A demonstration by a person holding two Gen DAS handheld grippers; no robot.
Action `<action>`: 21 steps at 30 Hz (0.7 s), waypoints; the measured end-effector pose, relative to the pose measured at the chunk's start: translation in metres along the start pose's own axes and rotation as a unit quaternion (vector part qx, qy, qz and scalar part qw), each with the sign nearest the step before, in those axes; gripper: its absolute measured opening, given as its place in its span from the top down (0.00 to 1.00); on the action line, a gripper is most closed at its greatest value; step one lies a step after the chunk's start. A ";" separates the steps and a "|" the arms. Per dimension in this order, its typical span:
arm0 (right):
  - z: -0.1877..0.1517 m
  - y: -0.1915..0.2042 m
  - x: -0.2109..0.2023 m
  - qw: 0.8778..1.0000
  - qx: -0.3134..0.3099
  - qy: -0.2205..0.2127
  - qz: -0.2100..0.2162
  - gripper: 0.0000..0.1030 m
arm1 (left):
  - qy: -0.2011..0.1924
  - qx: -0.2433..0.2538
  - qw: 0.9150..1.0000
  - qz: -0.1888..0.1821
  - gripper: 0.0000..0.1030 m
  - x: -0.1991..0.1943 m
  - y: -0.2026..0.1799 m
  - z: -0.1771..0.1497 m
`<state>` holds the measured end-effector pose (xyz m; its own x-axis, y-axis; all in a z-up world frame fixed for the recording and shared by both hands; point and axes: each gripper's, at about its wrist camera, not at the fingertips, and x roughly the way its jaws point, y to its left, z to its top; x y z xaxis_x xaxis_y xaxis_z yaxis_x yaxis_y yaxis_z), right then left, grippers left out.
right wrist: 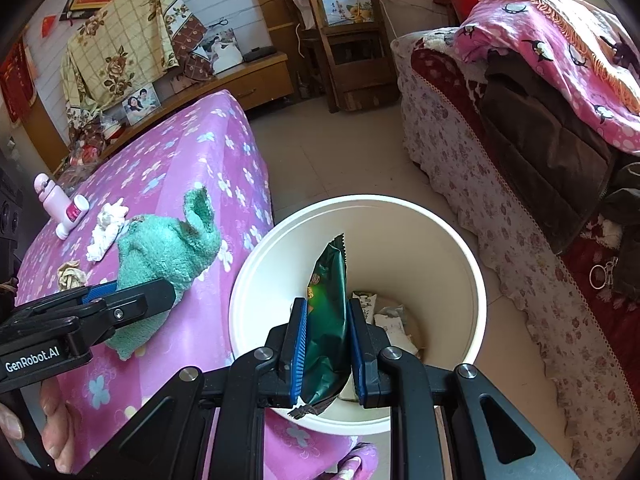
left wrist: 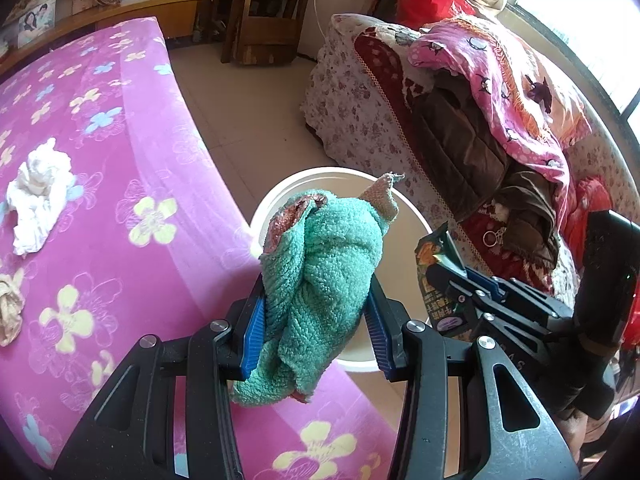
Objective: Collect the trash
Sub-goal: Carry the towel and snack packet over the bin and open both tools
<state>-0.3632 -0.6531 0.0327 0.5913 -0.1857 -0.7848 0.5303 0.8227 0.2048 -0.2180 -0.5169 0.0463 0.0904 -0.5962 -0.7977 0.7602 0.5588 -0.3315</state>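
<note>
My left gripper (left wrist: 318,312) is shut on a crumpled teal towel (left wrist: 324,280) and holds it at the edge of the pink flowered bed, next to the white bin (left wrist: 404,216). The towel (right wrist: 168,248) and the left gripper (right wrist: 132,292) also show in the right wrist view. My right gripper (right wrist: 327,344) is shut on a green snack wrapper (right wrist: 330,312) and holds it over the white bin (right wrist: 452,240), which has paper trash at its bottom. The wrapper (left wrist: 436,276) shows in the left wrist view too. A white crumpled tissue (left wrist: 38,196) and a beige wad (left wrist: 10,312) lie on the bed.
The pink bed (right wrist: 192,152) carries a pink bottle (right wrist: 52,196), a small white tube (right wrist: 72,214), the tissue (right wrist: 106,232) and the wad (right wrist: 70,276). A sofa piled with blankets and clothes (right wrist: 540,128) stands right of the bin. A wooden chair (right wrist: 344,40) stands at the back.
</note>
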 end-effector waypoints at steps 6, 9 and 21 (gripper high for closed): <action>0.004 0.002 0.004 0.999 -0.010 -0.011 -0.029 0.64 | 0.000 -0.010 1.000 -0.029 0.56 0.005 -0.002 0.005; 0.004 0.000 0.001 0.999 -0.005 -0.023 -0.037 0.47 | 0.004 -0.019 0.999 -0.051 0.50 0.007 0.001 0.004; -0.001 -0.007 0.001 0.999 0.026 -0.002 -0.023 0.47 | -0.002 -0.015 0.999 -0.029 0.46 -0.006 0.011 -0.005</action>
<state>-0.3669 -0.6589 0.0297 0.5673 -0.2251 -0.7922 0.5886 0.7836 0.1988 -0.2135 -0.5038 0.0452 0.0485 -0.6304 -0.7748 0.7450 0.5395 -0.3923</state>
